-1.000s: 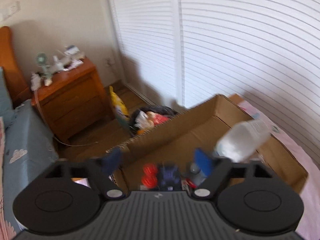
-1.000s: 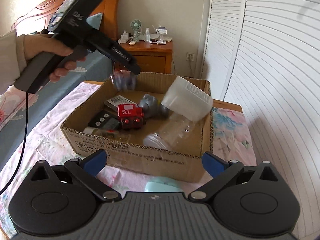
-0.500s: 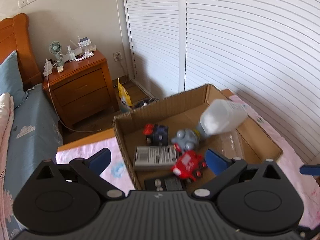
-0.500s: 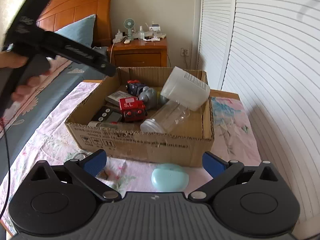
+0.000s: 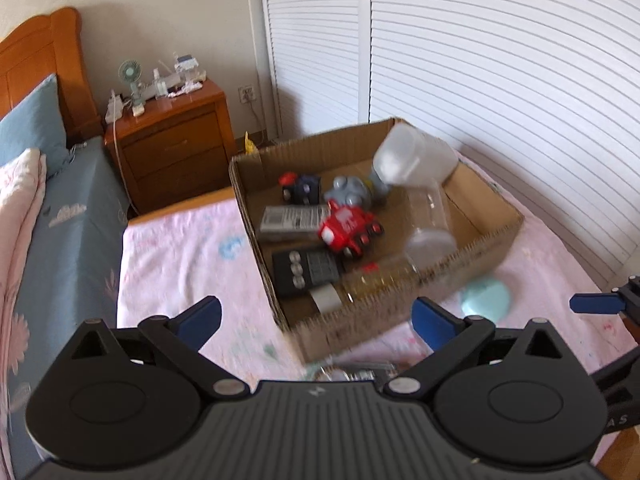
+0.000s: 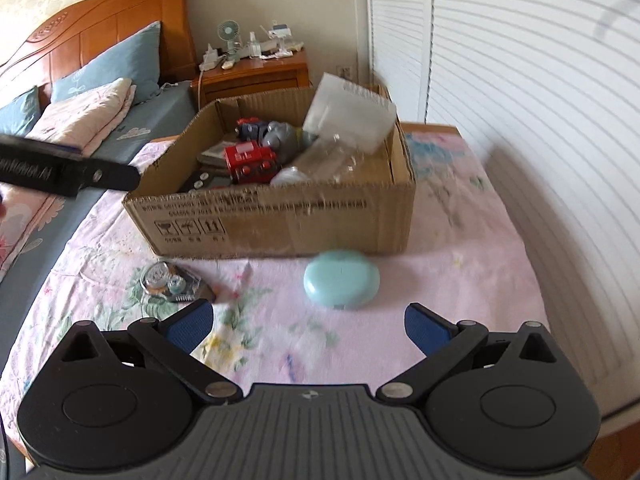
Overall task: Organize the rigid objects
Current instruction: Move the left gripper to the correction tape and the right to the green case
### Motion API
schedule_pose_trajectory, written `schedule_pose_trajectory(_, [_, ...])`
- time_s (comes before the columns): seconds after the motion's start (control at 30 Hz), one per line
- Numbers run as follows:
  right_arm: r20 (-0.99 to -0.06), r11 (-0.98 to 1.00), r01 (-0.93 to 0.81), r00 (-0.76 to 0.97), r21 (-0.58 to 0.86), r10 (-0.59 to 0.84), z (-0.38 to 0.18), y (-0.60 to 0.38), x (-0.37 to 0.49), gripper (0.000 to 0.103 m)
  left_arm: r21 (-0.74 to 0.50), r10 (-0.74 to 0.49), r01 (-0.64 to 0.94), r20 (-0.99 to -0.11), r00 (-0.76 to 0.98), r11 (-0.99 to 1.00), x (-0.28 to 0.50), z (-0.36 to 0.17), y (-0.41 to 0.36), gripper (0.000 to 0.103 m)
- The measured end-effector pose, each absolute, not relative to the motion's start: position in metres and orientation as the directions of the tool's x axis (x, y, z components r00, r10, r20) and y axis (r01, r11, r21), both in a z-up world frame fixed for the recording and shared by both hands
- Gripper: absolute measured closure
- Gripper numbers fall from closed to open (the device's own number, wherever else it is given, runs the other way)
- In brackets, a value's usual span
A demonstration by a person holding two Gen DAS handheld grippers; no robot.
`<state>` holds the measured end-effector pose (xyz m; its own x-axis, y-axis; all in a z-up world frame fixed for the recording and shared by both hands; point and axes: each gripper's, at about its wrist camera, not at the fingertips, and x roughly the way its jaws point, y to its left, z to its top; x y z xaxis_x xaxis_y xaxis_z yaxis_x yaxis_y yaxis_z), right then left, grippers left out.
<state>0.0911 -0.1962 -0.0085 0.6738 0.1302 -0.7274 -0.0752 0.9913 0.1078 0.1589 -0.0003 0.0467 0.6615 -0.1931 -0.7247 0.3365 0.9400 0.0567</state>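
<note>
Both sets of jaws stand released and empty: the left gripper (image 5: 316,320) above the near corner of the brown cardboard box (image 6: 280,216), the right gripper (image 6: 308,322) over the pink floral surface (image 6: 460,264), near the pale blue oval case (image 6: 341,278) just beside the box's front wall. A clear plastic blister pack (image 6: 172,280) lies to its left. Inside the box, a red toy truck (image 6: 250,162) and a frosted plastic container (image 6: 352,114) crowd blurred items. Open cloth lies right of the box

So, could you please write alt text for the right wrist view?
The open right gripper hovers over a pink floral sheet, facing a mint oval case and a cardboard box of toys and containers.
</note>
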Motion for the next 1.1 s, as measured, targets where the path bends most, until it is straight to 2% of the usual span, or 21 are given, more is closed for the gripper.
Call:
schedule_pose_trajectory(0.2, [-0.719,0.998,-0.042,0.692,0.046,0.063,-0.016,-0.199,0.080,0.000,0.059,-0.162,0.279,-0.693,0.703,0.959,0.128,0.034,-0.004,0.002])
schedule_pose_trajectory(0.33, [-0.704,0.999,-0.034,0.709,0.019,0.038,-0.022,-0.204,0.073,0.000,0.018,-0.175,0.257,-0.687,0.705,0.966,0.116,0.019,-0.006,0.002])
schedule_pose_trajectory(0.47, [-0.723,1.000,-0.023,0.690,-0.015,0.005,-0.033,-0.205,0.075,0.000,0.003,-0.161,0.225,-0.688,0.708,0.974,0.113,-0.004,-0.010,0.002])
schedule_pose_trajectory(0.9, [-0.767,0.995,-0.073,0.641,-0.063,-0.002,-0.065,-0.199,0.085,0.000,-0.053,-0.141,0.156,-0.761,0.634,0.986,0.124,-0.060,-0.019,0.002])
schedule_pose_trajectory(1.1, [-0.768,0.995,-0.093,0.639,-0.027,0.039,-0.067,-0.204,0.087,0.000,-0.014,-0.101,0.135,-0.743,0.662,0.991,0.125,-0.066,-0.029,0.001])
